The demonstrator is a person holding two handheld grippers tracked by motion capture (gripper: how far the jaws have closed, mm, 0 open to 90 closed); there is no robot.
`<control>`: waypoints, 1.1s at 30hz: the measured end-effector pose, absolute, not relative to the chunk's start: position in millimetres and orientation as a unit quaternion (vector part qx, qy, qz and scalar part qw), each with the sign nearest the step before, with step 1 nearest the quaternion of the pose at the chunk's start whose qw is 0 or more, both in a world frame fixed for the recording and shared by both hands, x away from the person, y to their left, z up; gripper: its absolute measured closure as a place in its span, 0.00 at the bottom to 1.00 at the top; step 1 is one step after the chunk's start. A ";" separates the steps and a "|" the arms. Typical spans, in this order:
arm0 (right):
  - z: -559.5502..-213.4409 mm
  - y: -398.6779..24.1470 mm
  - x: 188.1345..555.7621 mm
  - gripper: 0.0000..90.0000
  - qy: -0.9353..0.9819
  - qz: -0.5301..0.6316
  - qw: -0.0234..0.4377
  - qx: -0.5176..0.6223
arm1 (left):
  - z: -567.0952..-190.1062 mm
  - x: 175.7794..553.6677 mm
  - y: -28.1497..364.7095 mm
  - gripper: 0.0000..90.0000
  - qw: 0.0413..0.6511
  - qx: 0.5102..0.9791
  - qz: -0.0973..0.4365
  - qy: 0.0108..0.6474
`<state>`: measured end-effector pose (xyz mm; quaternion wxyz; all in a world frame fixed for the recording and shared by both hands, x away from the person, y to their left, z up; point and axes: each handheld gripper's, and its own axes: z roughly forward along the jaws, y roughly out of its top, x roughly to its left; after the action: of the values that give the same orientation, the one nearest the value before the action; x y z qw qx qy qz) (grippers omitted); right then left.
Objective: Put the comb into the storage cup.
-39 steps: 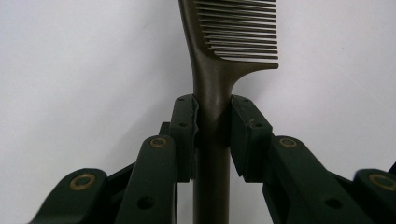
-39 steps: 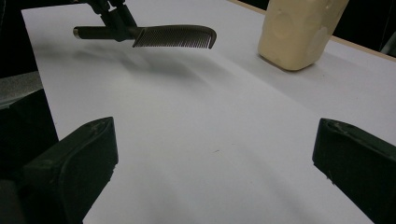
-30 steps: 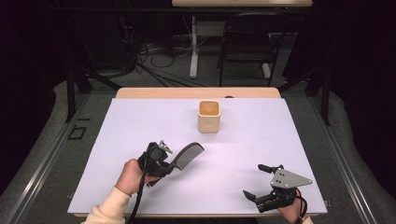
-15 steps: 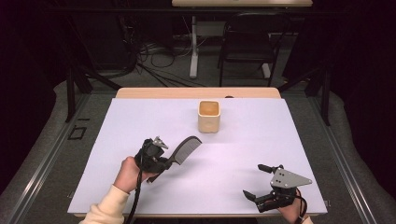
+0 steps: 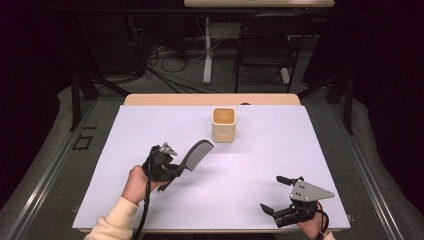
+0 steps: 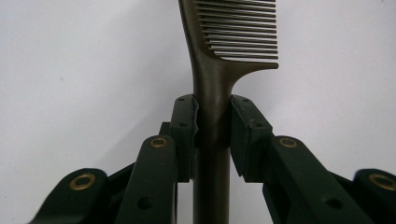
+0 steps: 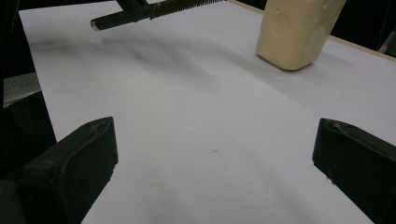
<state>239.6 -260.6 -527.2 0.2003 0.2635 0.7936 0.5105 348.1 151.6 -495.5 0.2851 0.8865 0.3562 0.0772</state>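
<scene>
Since the left gripper was clamped on the handle of the dark plastic comb, teeth end poked up off the white table toward the cream square cup, my guess was it's headed in there. Right gripper sat near the table's front edge, jaws spread wide, grasping nothing, probably just waiting.

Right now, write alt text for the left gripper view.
The left hand-held gripper is clamped on the handle of a dark comb, just below its teeth. The comb points straight up the frame, teeth to the right, against a white table.
</scene>
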 end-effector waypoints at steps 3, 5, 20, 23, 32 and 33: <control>-527.2 -260.5 239.4 0.00 0.794 0.509 0.201 0.264 | -496.2 349.8 153.0 0.81 0.298 0.880 0.086 0.360; -527.2 -260.7 239.3 0.00 0.794 0.509 0.201 0.263 | -497.0 351.5 153.8 0.81 0.300 0.879 0.086 0.360; -527.0 -260.7 238.1 0.00 0.794 0.508 0.204 0.265 | -503.3 362.2 155.7 0.81 0.330 0.862 0.106 0.369; -526.8 -260.5 238.6 0.00 0.794 0.509 0.205 0.263 | -503.4 364.0 156.4 0.81 0.333 0.862 0.109 0.367; -526.9 -259.2 239.3 0.00 0.793 0.510 0.206 0.261 | -500.8 370.6 157.9 0.81 0.353 0.849 0.124 0.374; -527.2 -259.0 239.2 0.00 0.793 0.511 0.204 0.262 | -500.2 371.3 158.1 0.81 0.354 0.848 0.124 0.374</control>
<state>239.2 -259.0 -527.2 0.2045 0.2620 0.7926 0.5113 371.3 158.1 -500.2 0.3541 0.8481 0.3742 0.1241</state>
